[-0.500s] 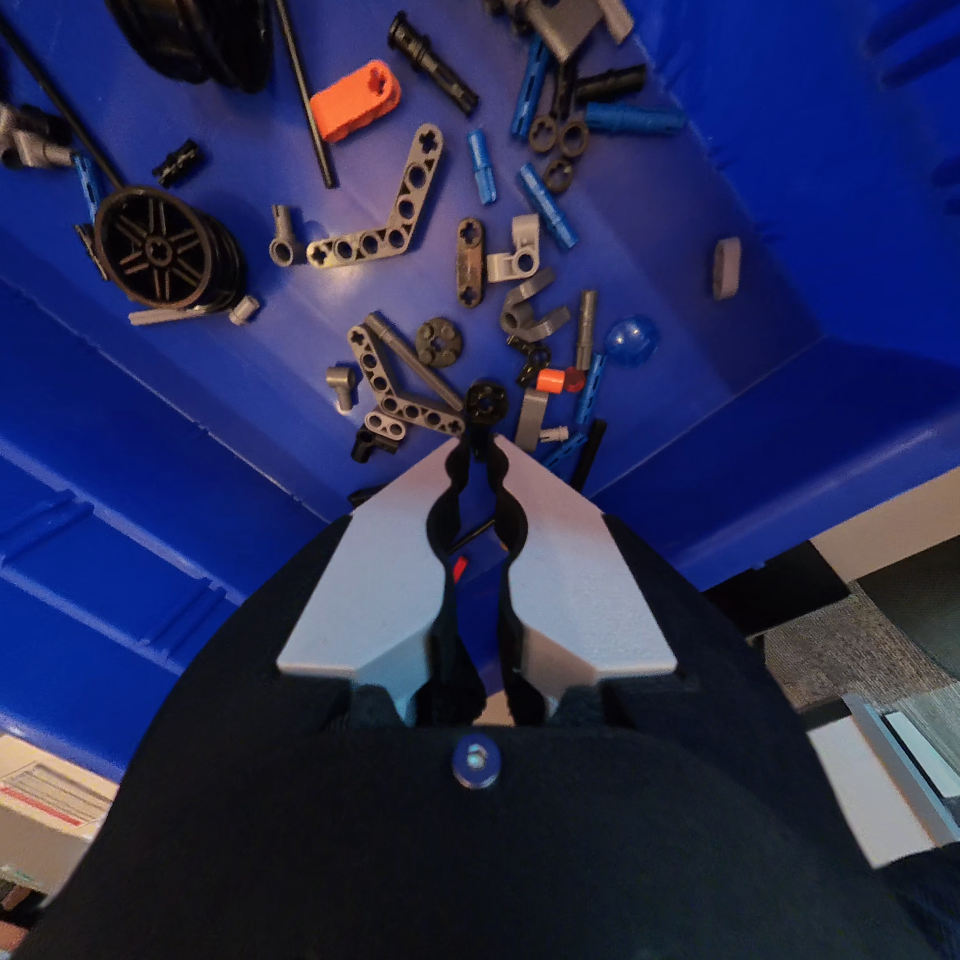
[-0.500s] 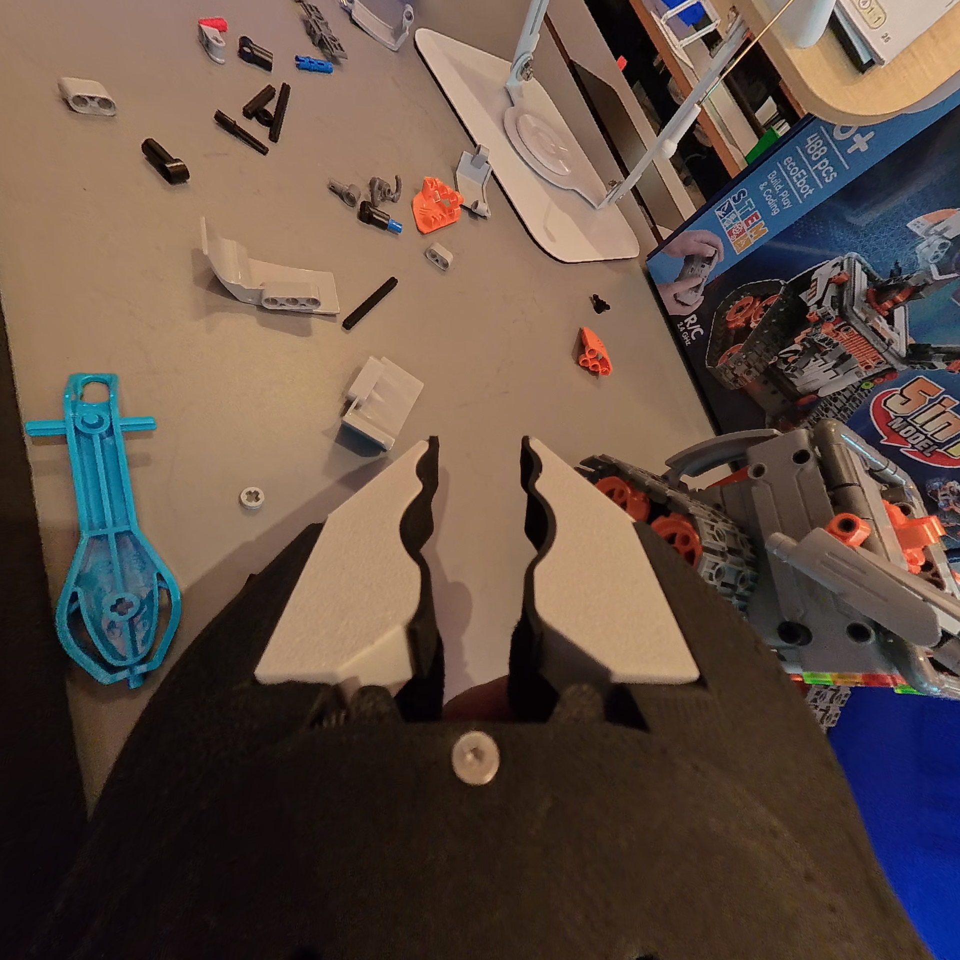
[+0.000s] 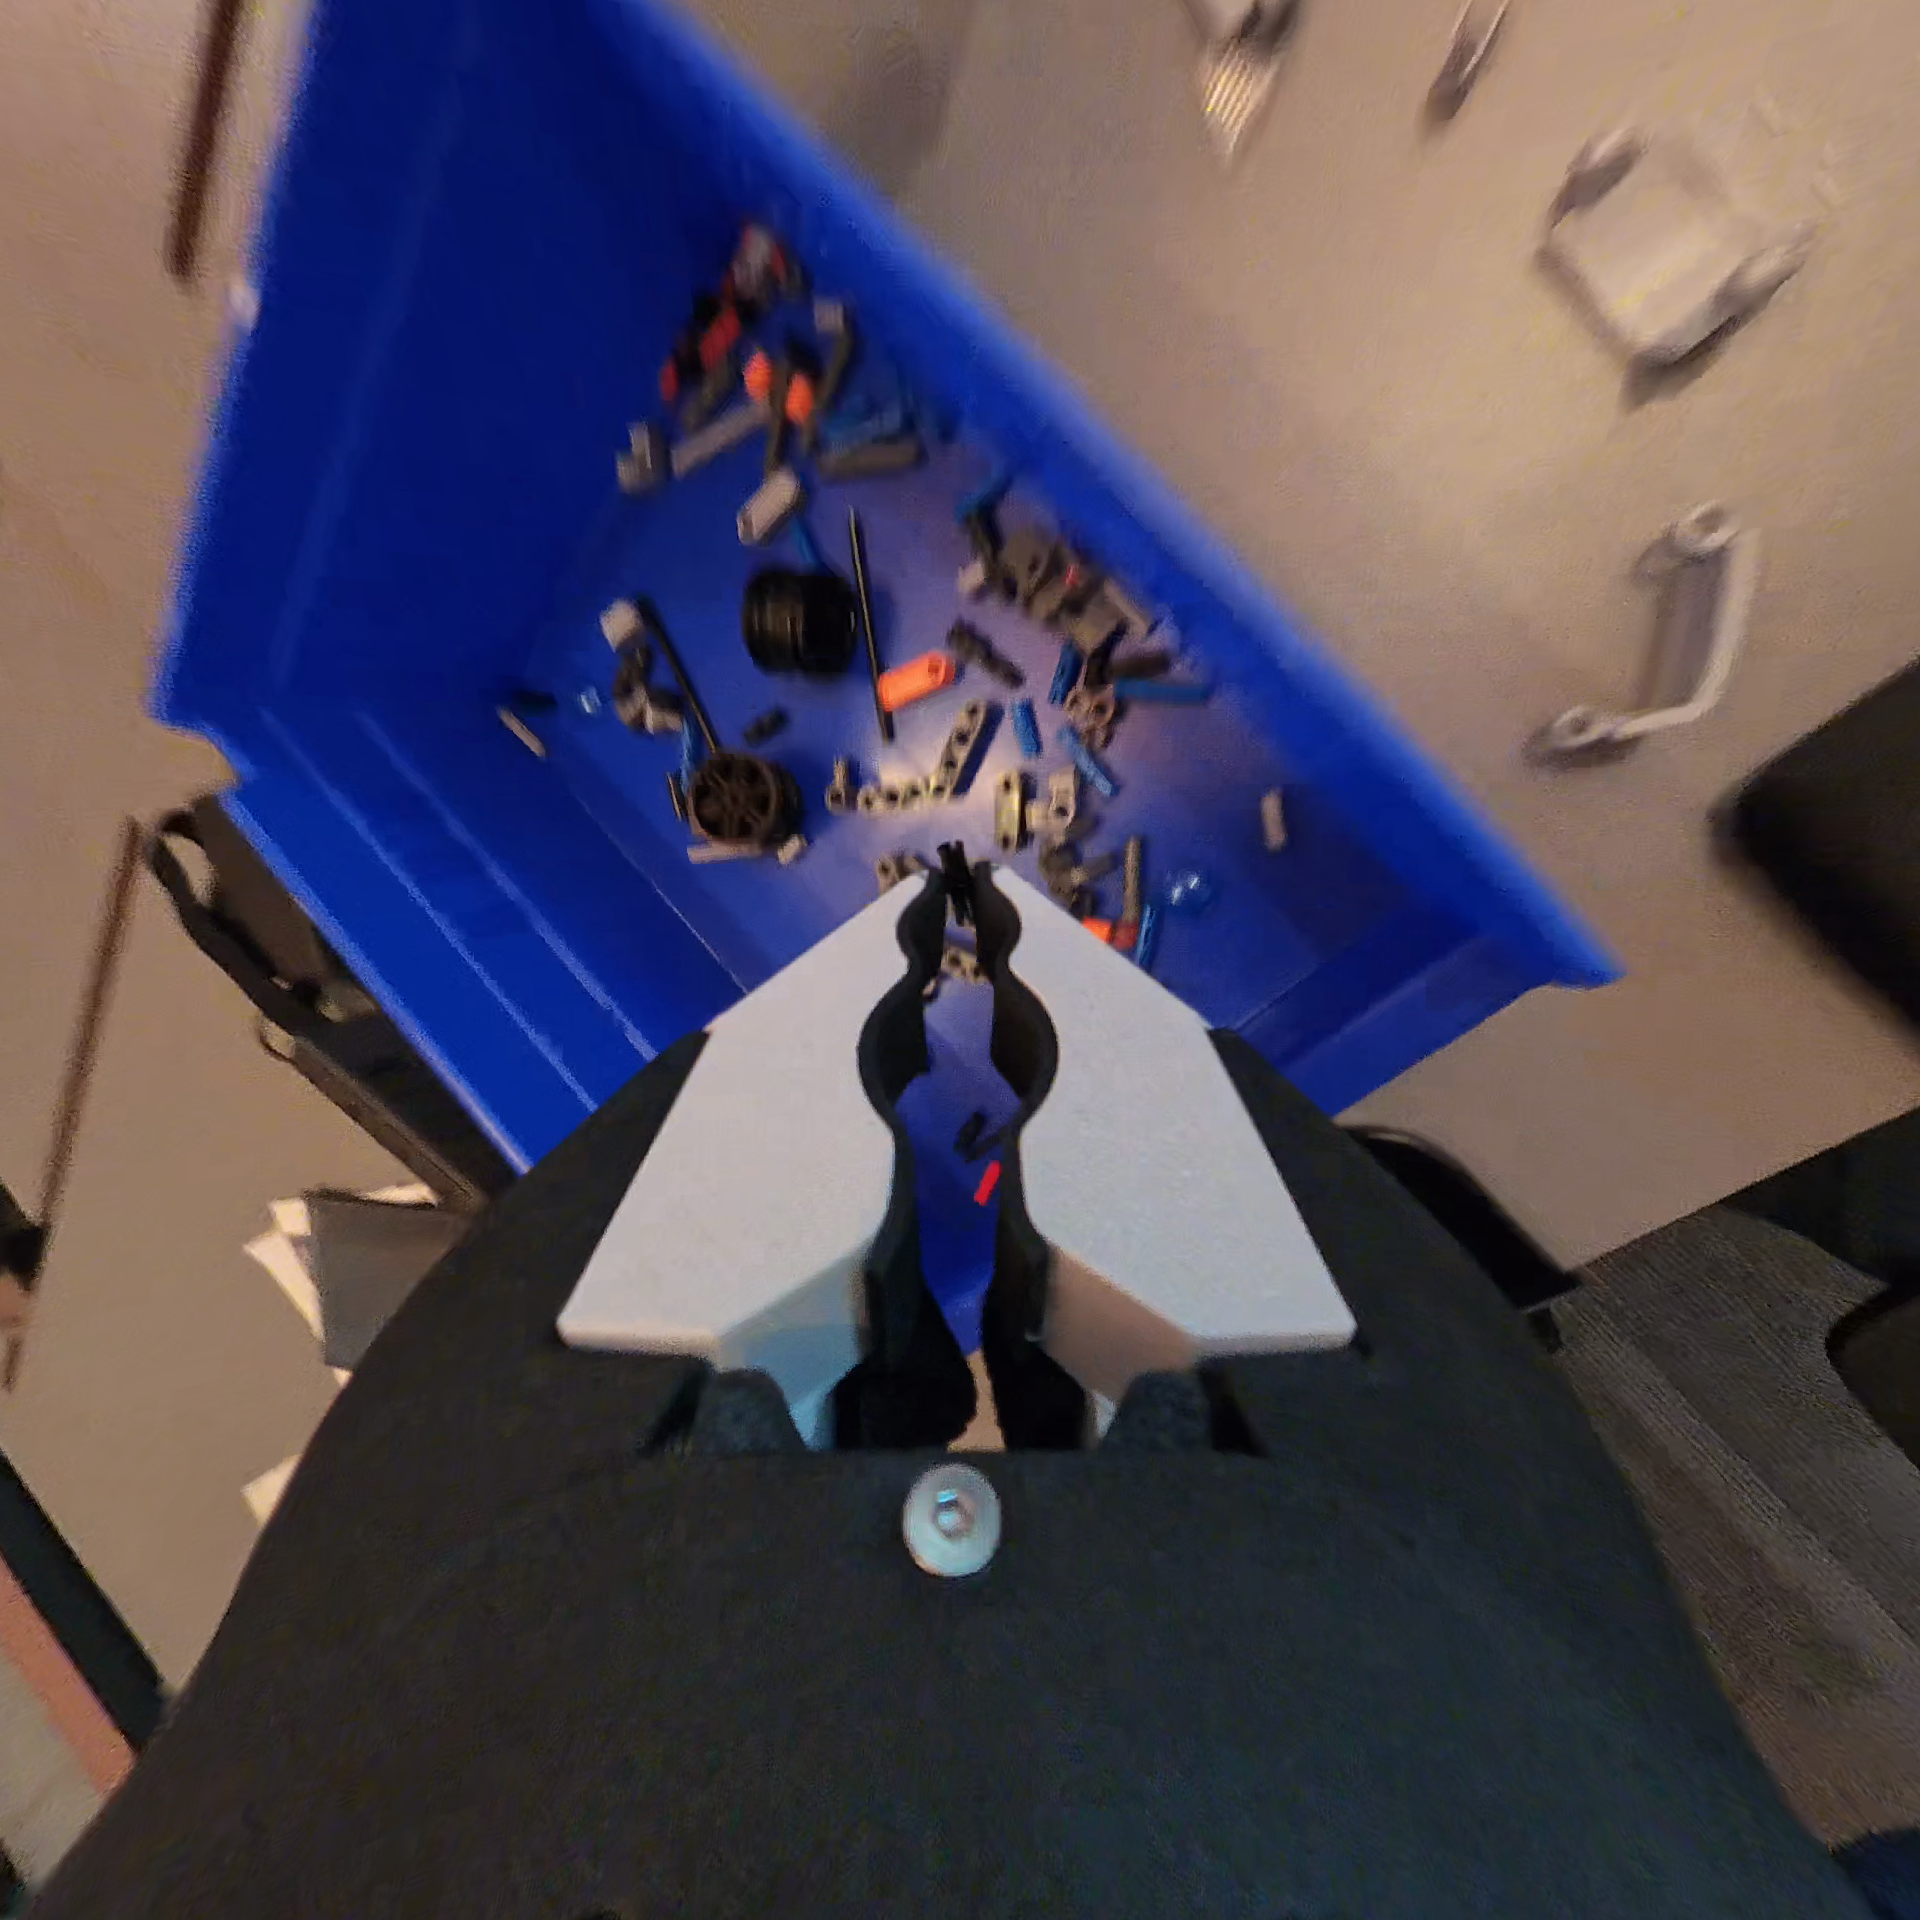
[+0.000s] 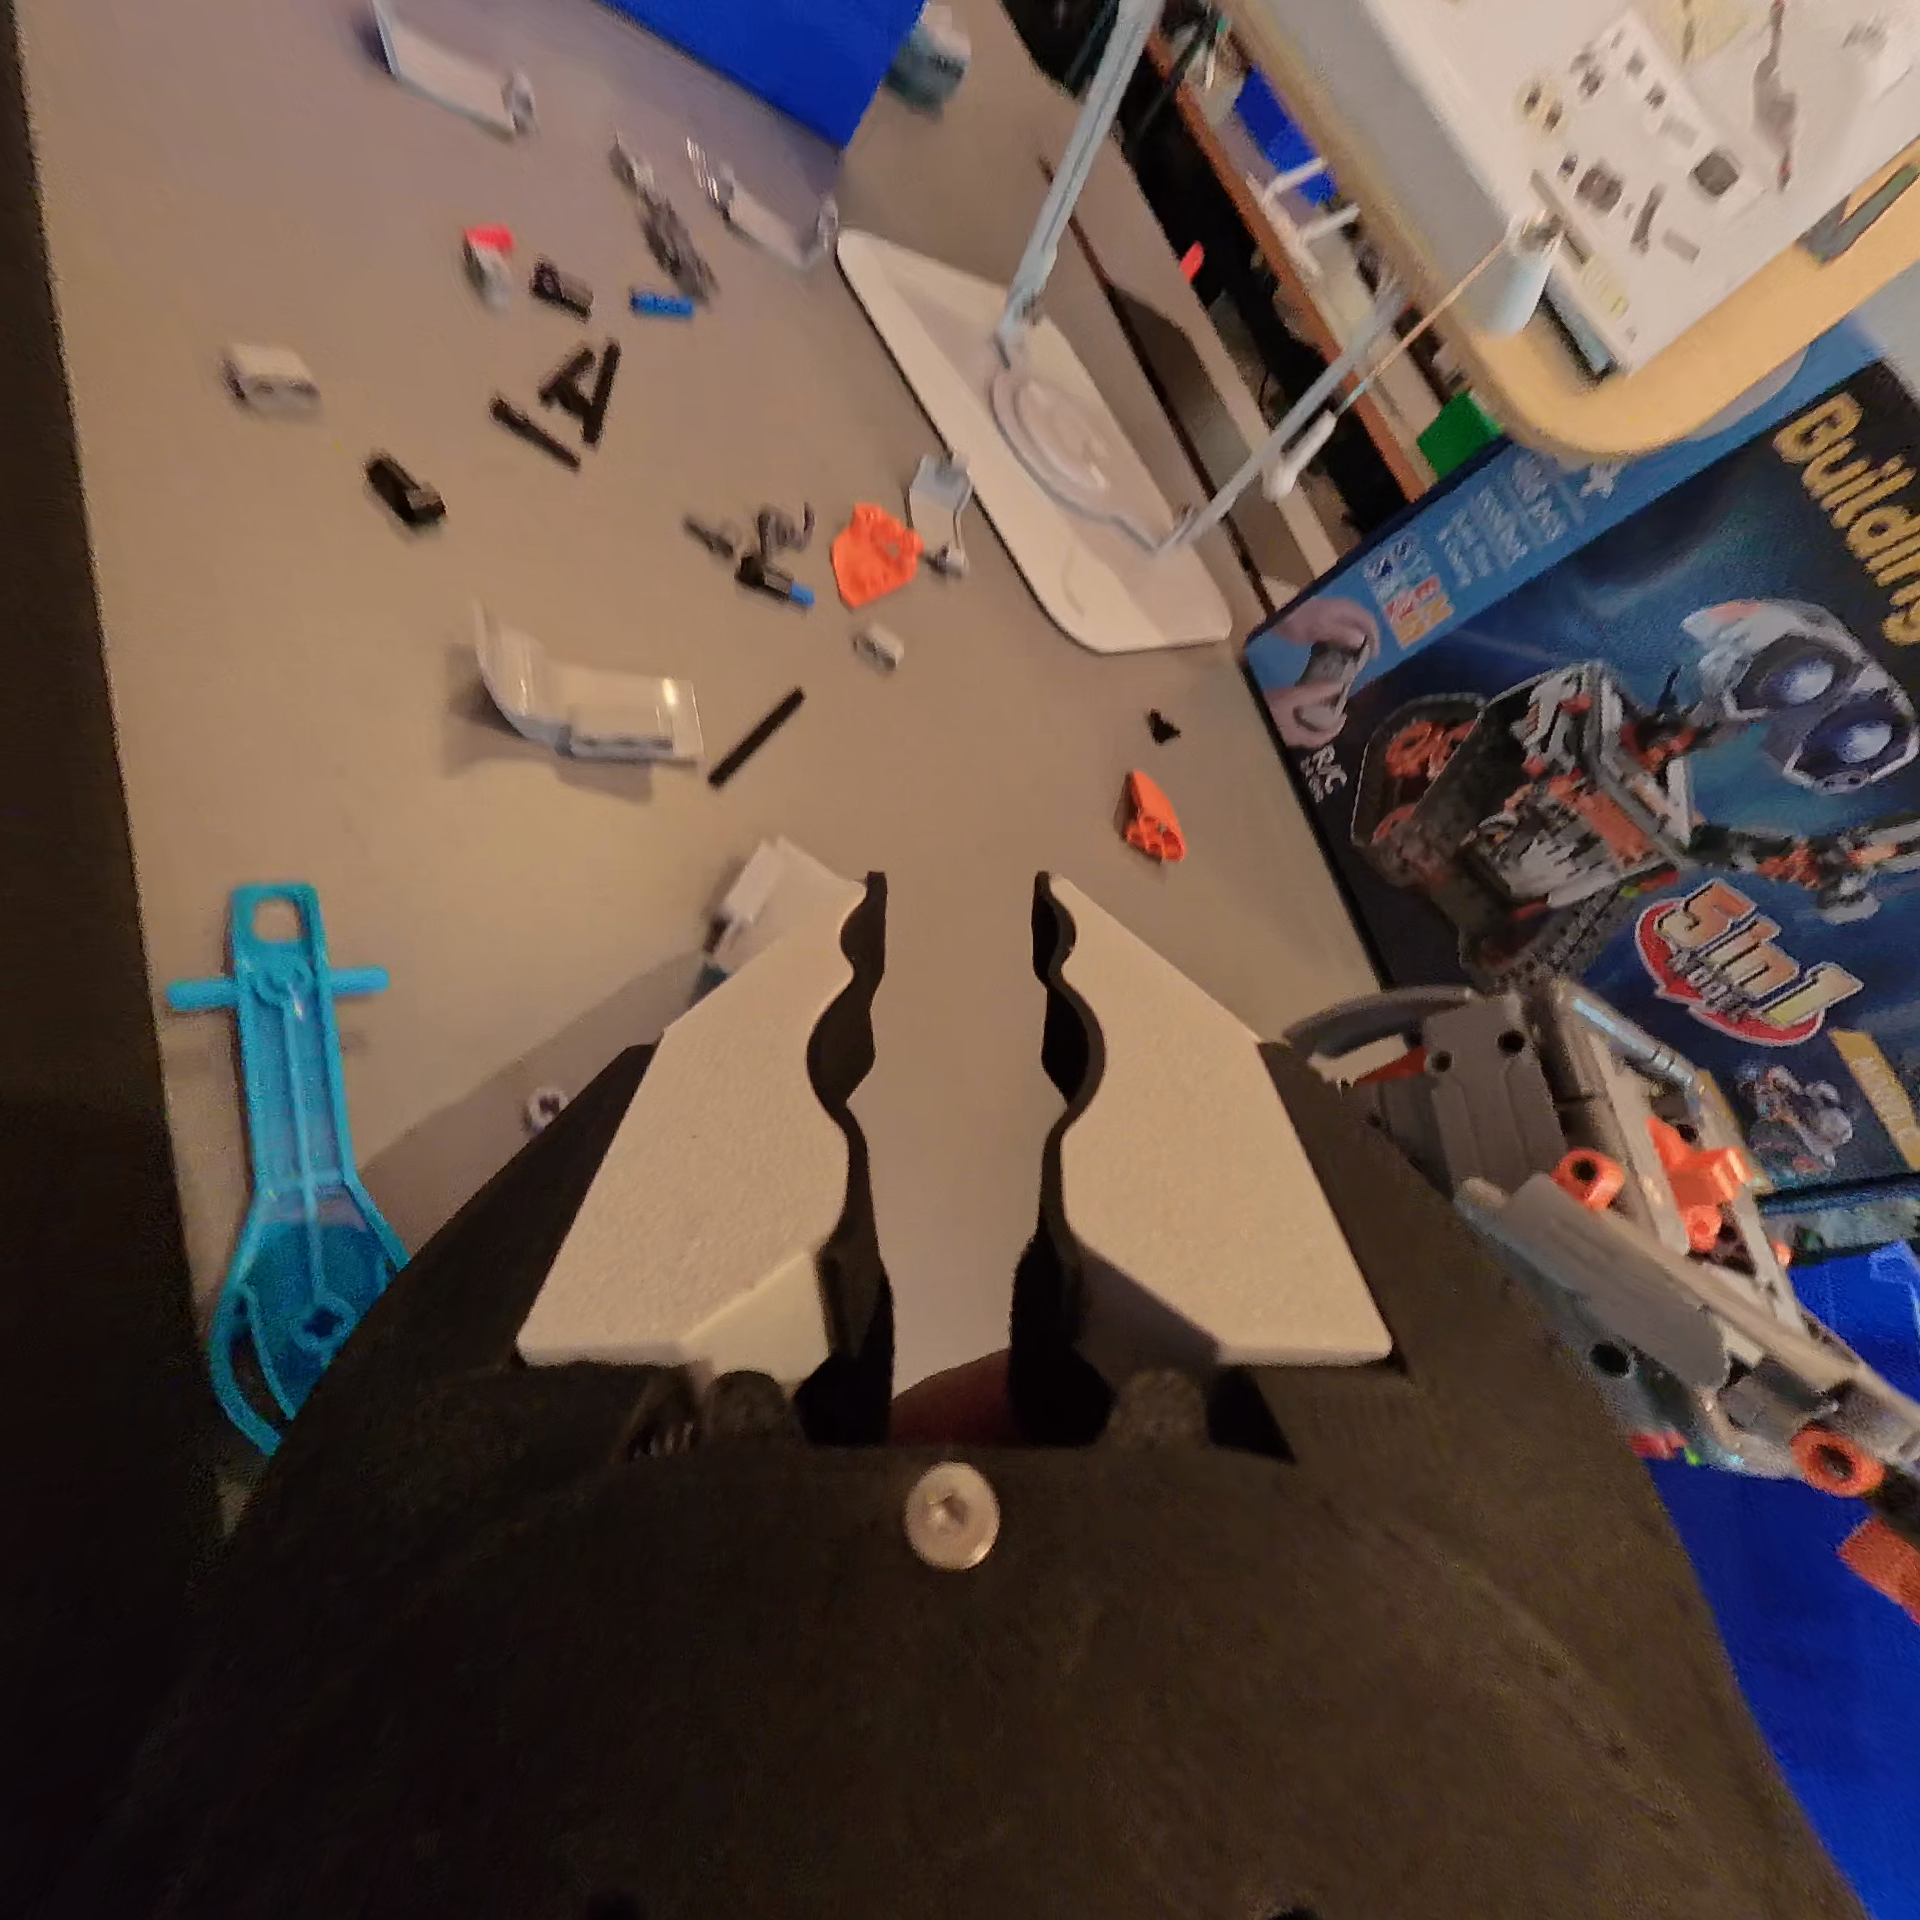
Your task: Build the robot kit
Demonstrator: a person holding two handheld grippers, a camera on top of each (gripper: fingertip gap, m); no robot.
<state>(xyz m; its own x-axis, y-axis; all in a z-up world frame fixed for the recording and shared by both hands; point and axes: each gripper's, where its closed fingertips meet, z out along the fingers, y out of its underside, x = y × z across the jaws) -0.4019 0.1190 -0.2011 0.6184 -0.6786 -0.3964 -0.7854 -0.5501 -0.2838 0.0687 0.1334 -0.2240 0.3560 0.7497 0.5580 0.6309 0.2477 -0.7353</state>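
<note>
My left gripper (image 3: pixel 958 871) has lifted well above the blue bin (image 3: pixel 436 582), fingers pinched on a small black piece (image 3: pixel 954 864) (picked from the loose parts). Right gripper (image 4: pixel 958 896) still hangs empty, fingers apart, over the table (image 4: pixel 312 665).

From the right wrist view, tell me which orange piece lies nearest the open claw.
The small orange piece, just ahead-right of the right claw. The larger flat orange piece lies farther off, by the white stand base.
</note>
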